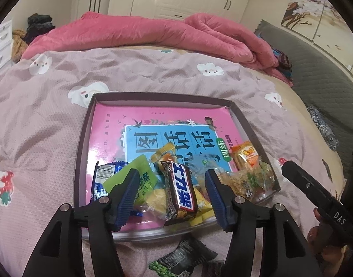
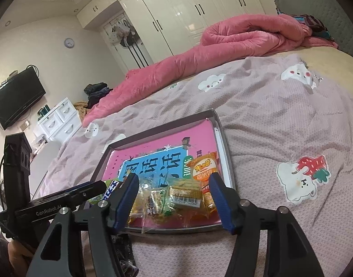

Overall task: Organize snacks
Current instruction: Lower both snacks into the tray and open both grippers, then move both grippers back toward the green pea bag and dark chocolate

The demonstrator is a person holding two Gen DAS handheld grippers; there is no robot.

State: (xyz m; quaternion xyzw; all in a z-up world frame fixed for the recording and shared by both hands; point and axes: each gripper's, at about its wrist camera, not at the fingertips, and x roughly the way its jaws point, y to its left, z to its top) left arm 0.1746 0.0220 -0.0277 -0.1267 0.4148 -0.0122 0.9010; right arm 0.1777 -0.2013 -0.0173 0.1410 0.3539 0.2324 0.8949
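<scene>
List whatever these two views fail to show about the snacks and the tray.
- Dark green-and-black packet, left wrist view: half hidden by the left tool frame and cut by the bottom edge; label unreadable.
- Blue packet, left wrist view: covered by the green packet and a tool finger.
- Tray near rim, right wrist view: partly hidden by the right tool.
- Snickers bar, right wrist view: mostly hidden behind a finger.

The quilted bed (image 1: 49, 124) carries a shallow tray (image 1: 83, 152), a pink comforter (image 1: 139, 32) and what looks like a dark snack packet (image 1: 176, 258).
</scene>
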